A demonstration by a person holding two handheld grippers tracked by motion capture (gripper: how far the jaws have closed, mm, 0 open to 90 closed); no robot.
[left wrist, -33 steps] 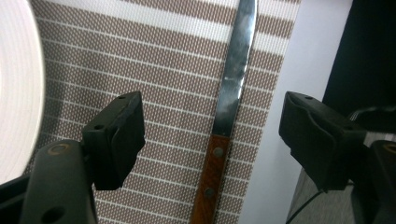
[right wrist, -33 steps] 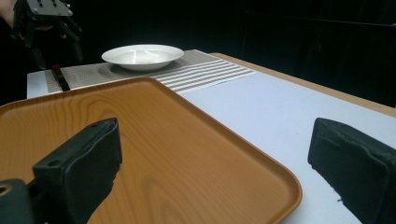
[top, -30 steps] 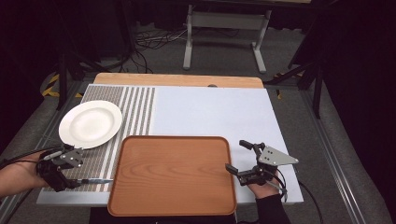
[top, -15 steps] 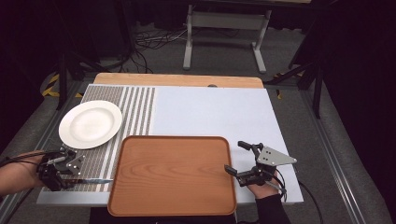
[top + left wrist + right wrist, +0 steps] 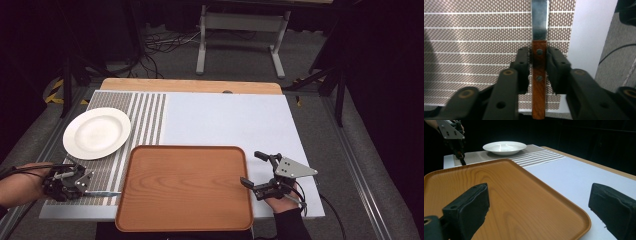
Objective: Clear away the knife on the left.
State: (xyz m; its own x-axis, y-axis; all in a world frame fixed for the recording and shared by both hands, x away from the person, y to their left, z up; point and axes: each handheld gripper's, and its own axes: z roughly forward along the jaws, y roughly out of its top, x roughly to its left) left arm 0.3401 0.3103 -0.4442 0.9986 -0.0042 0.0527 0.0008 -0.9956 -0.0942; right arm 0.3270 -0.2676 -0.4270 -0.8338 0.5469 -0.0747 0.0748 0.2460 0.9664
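At the lower left of the high view, the left gripper (image 5: 67,181) sits a little farther toward the frame's left edge than it did a second ago, and the knife (image 5: 102,193) has slid that way with it, its blade tip now pointing at the left rim of the tray (image 5: 185,187) from just beside it; the right gripper (image 5: 260,172) has barely shifted at the lower right. Seen in the left gripper view, the jaws are closed narrowly on the knife's wooden handle (image 5: 539,82), one pad pressed against each side near the two rivets, with the steel blade (image 5: 540,20) running up toward the top of the frame over the striped mat (image 5: 474,37). The knife lies low over the mat, though whether it touches the mat cannot be told. The right gripper's jaws stand wide apart and hold nothing; in the right gripper view they frame the near corner of the tray, one pad over the wood at lower left, the other over the white counter (image 5: 574,177) at lower right. Toward the upper left of the high view a white plate (image 5: 97,133) rests on the striped mat, well apart from the knife and near the tray's far left corner. Nothing lies on the tray. Beyond the counter's far edge, cables (image 5: 160,47) and a metal frame (image 5: 240,37) stand on the grey floor.
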